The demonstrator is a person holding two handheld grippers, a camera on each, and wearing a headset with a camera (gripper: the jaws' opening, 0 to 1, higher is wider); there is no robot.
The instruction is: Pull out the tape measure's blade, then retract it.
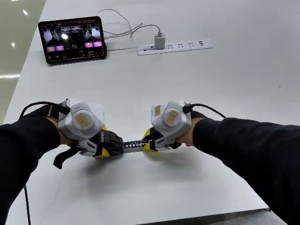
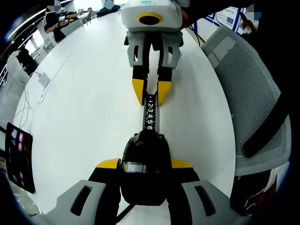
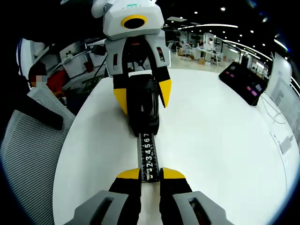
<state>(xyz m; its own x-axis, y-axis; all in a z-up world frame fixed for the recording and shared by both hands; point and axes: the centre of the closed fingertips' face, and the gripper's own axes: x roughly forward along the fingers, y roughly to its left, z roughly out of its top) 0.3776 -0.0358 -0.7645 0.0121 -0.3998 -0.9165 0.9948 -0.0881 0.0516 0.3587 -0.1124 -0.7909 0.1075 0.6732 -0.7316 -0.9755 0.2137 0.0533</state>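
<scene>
The left gripper (image 2: 144, 165) has its jaws spread about as wide as the body of the black tape measure (image 2: 145, 154) and clamped on the body's two sides. The yellow fingertips (image 2: 108, 163) press against the case. From the case mouth, straight ahead of these jaws, a short length of black blade (image 2: 150, 112) runs out with the white digits one to six showing.

The right gripper (image 3: 150, 176) faces the left one. Its jaws are drawn nearly together and pinch the free end of the blade flat between the yellow tips, just past the digit one. In the right gripper view the strip runs straight forward from this pinch into the case held opposite.

In the head view the two grippers sit near each other, with the bare strip bridging the gap between them. Both are low over the white table (image 1: 197, 93); I cannot tell whether the case touches it.

Well beyond the jaws, at the far side of the table, lie a lit tablet (image 1: 72, 40) and a white power strip (image 1: 174, 46). A grey mesh chair (image 2: 243, 89) stands off the table's edge.
</scene>
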